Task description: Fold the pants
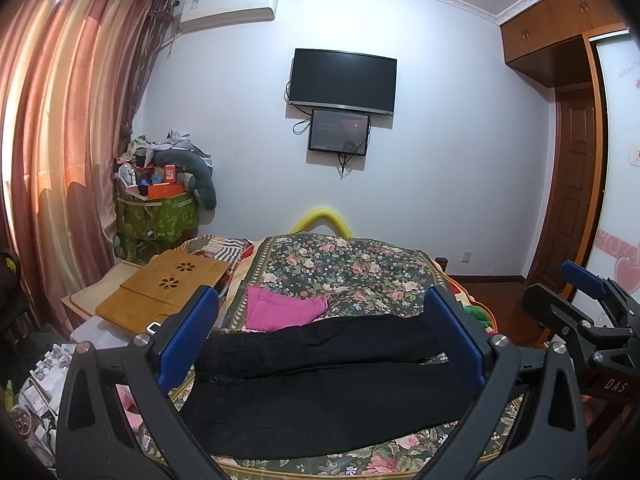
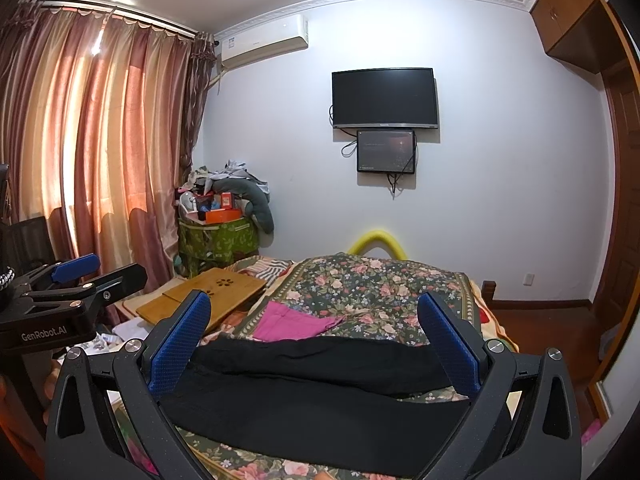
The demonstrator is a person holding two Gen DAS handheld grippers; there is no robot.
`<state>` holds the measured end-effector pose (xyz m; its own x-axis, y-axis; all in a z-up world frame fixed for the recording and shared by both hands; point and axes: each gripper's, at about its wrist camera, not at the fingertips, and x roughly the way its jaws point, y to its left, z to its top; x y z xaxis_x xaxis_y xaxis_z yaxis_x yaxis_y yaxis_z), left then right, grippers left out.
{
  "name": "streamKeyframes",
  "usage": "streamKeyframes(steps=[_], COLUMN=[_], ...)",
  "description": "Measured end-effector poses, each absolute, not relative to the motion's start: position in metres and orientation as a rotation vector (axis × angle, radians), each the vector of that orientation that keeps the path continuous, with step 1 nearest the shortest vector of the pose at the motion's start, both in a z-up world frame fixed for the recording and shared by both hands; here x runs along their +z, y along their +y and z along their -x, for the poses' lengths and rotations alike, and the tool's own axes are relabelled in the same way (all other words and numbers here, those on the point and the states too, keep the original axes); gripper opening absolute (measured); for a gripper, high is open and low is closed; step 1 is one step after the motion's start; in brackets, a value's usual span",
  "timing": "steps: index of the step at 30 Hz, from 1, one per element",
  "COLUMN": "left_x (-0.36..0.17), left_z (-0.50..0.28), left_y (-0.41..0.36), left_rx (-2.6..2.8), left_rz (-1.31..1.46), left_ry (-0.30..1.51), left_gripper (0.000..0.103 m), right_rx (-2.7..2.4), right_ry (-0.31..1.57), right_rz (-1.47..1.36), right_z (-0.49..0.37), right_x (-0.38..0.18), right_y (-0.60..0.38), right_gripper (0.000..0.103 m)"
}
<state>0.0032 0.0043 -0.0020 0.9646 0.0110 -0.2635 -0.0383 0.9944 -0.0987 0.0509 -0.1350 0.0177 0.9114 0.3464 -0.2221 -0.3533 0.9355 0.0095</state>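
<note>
Black pants (image 1: 320, 384) lie flat across the near end of a floral bedspread (image 1: 344, 272), both legs running left to right, waist at the left. They also show in the right wrist view (image 2: 320, 388). My left gripper (image 1: 322, 312) is open and empty, held above the pants. My right gripper (image 2: 314, 316) is open and empty, also above the pants. The right gripper shows at the right edge of the left wrist view (image 1: 580, 300); the left one shows at the left edge of the right wrist view (image 2: 76, 276).
A folded pink garment (image 1: 280, 308) lies on the bedspread just beyond the pants. A wooden lap tray (image 1: 164, 288) sits at the bed's left. Boxes and clutter (image 1: 40, 380) lie at the lower left. A wardrobe (image 1: 576, 128) stands at the right.
</note>
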Motion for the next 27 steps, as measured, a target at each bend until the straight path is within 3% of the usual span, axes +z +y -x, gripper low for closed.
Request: streamKeyframes(steps=[27], left_x=[-0.0019], left_z=[-0.0065], left_y=[0.0038], left_rx=[0.021], left_rz=[0.105], left_ry=[0.267], left_gripper=[0.103], right_rx=[0.355], right_ry=[0.225], right_rz=[0.031], right_z=[-0.0547], right_x=[0.0191], right_y=[-0.1381], right_gripper=[0.103])
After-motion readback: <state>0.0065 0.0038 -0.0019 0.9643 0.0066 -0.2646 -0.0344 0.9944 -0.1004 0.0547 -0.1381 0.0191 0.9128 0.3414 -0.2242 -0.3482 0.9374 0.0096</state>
